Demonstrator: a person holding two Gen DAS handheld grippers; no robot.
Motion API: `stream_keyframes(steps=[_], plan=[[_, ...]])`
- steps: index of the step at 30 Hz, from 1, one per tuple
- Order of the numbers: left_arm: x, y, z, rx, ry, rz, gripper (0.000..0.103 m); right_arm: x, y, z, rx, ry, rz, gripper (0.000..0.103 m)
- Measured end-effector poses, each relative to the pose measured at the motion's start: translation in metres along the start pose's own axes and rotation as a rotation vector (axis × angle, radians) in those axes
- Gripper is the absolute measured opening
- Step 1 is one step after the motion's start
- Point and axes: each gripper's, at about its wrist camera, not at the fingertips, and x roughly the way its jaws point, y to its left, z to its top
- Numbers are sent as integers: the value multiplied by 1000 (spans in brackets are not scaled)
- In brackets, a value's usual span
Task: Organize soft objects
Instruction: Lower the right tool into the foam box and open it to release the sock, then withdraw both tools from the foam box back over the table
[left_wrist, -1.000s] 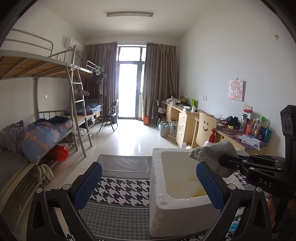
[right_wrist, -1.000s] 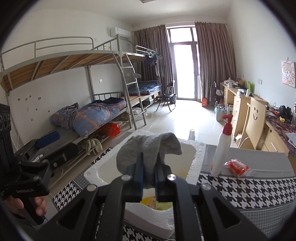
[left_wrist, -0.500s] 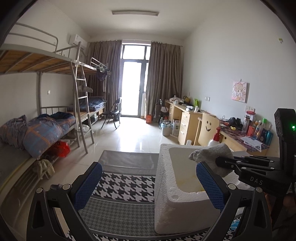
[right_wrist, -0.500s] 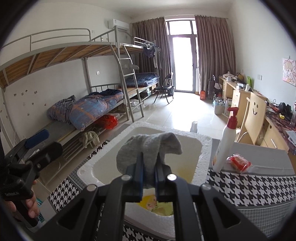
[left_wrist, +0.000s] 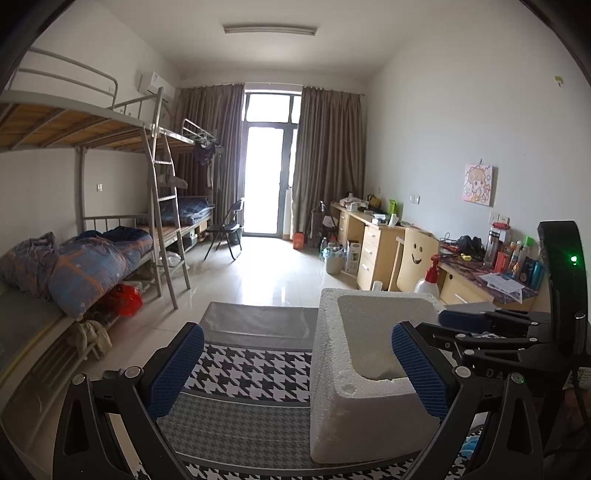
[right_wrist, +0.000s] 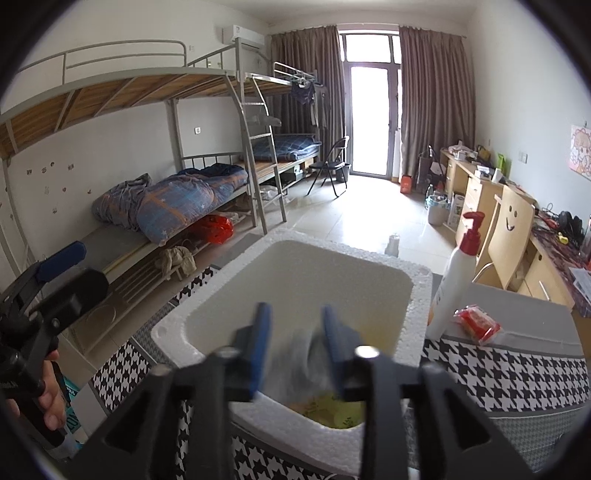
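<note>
A white foam box (left_wrist: 354, 373) stands on a houndstooth-patterned table (left_wrist: 255, 373); it also shows in the right wrist view (right_wrist: 417, 291). My right gripper (right_wrist: 295, 349) hangs over the box with its jaws apart, and a grey cloth (right_wrist: 301, 363) shows blurred between them, dropping into the box. Something yellow (right_wrist: 332, 413) lies on the box floor. My left gripper (left_wrist: 295, 373) is open and empty in front of the box's left side. The right gripper also shows in the left wrist view (left_wrist: 465, 319), with no cloth seen on it.
A white pump bottle with a red top (right_wrist: 458, 277) and a red packet (right_wrist: 476, 323) stand on the table right of the box. Bunk beds (left_wrist: 74, 258) line the left wall, desks (left_wrist: 380, 240) the right.
My right gripper has opened over the box and let go of the grey cloth, which now falls blurred between the fingers. The cloth is gone from the left wrist view.
</note>
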Motion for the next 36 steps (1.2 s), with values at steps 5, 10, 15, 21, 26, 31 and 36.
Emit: stream_keyframes(steps=[5,10,15,21,26,31,36], plan=[[-3,0,1,0,1,3,102,-9,1,0,-13,-40,-7,73],[-10,-1,3,2,-7,10,102,-17,-1,-1,-5,-79,-38,86],[-13,-3,3,8,-8,8,102,-27,-5,-2,6,-109,-40,92],[-21,-10,3,19,-12,-1,102,-38,-4,-4,1,-130,-44,94],[-27,-15,2,22,-16,-8,102,-49,-9,-7,26,-152,-48,94],[-32,-22,3,26,-24,-18,102,-60,-13,-10,31,-172,-58,94],[-36,-31,2,39,-24,-28,102,-71,-16,-15,36,-190,-58,94]])
